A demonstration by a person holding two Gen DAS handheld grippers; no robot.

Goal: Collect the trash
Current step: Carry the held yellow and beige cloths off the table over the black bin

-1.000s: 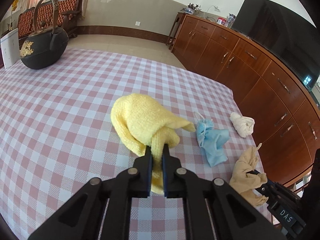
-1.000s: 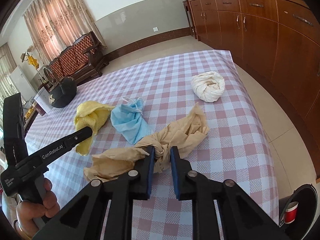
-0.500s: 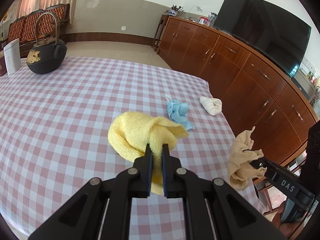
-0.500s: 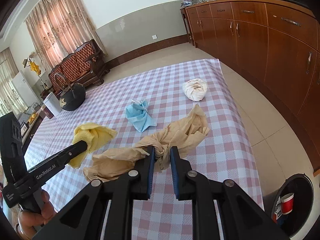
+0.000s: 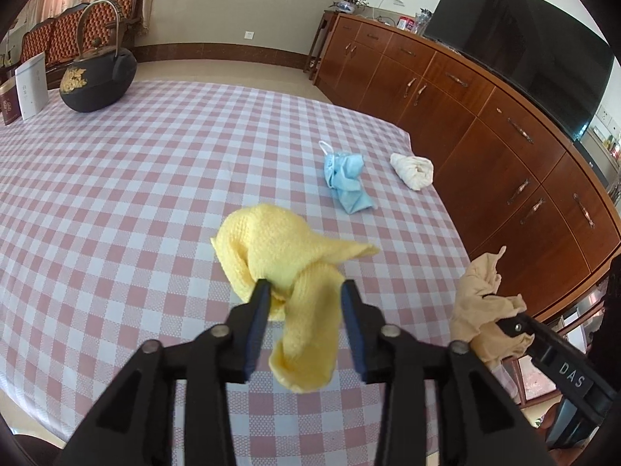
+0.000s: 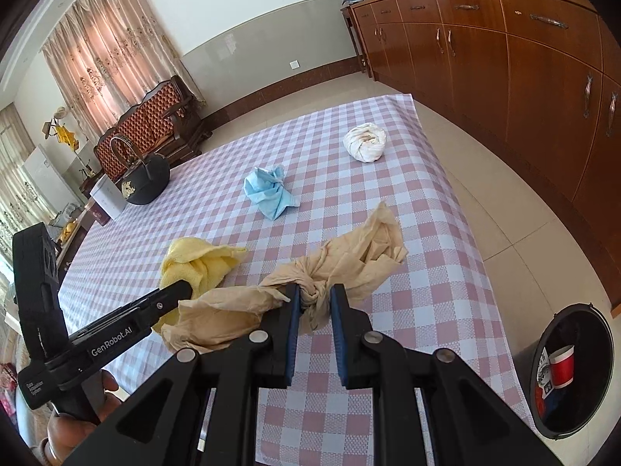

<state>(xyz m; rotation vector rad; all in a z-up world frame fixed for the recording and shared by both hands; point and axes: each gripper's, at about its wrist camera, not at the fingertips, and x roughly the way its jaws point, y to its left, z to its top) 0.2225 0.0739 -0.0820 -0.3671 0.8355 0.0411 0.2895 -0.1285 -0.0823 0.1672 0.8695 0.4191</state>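
A crumpled yellow cloth (image 5: pixel 287 256) sits between the spread jaws of the left gripper (image 5: pixel 304 291). Neither jaw presses it, and its tail droops down between them. It seems to hang just above the checked tablecloth (image 5: pixel 116 202), though whether it touches the cloth below cannot be told. A knotted tan rag (image 6: pixel 341 268) is pinched at its knot by the right gripper (image 6: pixel 312 299), whose jaws are pressed close on it, above the table's near right corner.

Judging by this, the step in hand is carrying picked-up trash toward a bin. The next move seems to call for swinging the tan rag right, past the table edge, and letting go over the bin's mouth. The yellow cloth, no longer squeezed, may need a fresh grip first, or it could slip.

Still lying on the table, well apart from both tools, are a blue face mask (image 5: pixel 345 180) and a white wad of cloth (image 5: pixel 413 169). A black iron kettle (image 5: pixel 99 81) stands at the far side.

Only the right wrist view shows the black bin (image 6: pixel 570 372) on the floor beside the table, with a red cup (image 6: pixel 561 361) already inside. Only the left wrist view shows plainly how wide the left jaws stand.
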